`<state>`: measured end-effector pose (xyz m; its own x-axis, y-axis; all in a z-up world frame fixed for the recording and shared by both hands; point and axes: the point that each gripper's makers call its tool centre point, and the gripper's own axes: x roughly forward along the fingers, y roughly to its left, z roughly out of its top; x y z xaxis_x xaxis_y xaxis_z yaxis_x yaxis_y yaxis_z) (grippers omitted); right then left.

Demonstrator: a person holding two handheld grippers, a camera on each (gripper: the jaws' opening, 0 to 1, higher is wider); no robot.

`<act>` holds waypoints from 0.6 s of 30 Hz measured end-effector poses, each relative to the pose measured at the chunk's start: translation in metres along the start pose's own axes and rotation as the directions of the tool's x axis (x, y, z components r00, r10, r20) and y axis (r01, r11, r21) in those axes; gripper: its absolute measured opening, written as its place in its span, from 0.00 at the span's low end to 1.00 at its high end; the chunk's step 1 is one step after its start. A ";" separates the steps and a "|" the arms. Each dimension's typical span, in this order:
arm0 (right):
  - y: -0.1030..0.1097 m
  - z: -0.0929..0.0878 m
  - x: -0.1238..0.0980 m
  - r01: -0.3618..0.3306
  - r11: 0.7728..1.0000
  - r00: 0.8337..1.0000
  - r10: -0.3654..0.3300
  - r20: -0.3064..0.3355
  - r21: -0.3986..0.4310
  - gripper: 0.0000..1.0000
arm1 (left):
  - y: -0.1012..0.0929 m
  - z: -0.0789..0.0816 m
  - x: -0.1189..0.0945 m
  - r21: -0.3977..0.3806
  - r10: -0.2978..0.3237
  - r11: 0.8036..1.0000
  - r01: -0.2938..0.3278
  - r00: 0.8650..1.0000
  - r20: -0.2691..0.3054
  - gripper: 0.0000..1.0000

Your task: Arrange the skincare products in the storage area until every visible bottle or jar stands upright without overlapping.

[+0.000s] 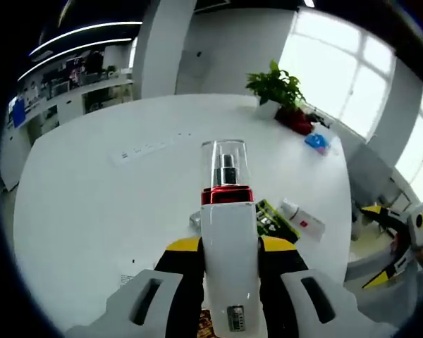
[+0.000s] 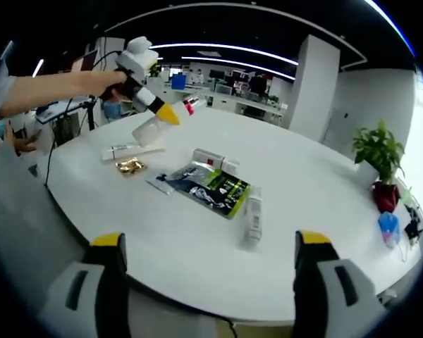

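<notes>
Between left gripper [image 1: 229, 264] jaws, bottle [image 1: 228, 232] points forward.

White bottle [image 1: 229, 253], red collar, clear cap

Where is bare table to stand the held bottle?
Free: the white table between the lying bottle and the potted plant. Crowded: around the green packet, near the white tube and gold item.
</notes>
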<state>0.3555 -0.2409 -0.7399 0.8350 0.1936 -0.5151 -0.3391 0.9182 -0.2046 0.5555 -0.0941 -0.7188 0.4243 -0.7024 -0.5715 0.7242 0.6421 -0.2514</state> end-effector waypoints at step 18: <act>-0.006 0.037 0.009 -0.087 0.993 0.995 0.082 0.063 0.081 1.00 | -0.045 -0.008 -0.022 0.038 -0.050 0.998 0.046 0.995 0.084 0.25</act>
<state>0.3809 -0.2318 -0.7126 0.8300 0.2900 -0.4764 -0.3747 0.9227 -0.0911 0.5091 -0.1045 -0.7012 0.4319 -0.7566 -0.4910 0.7633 0.5966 -0.2478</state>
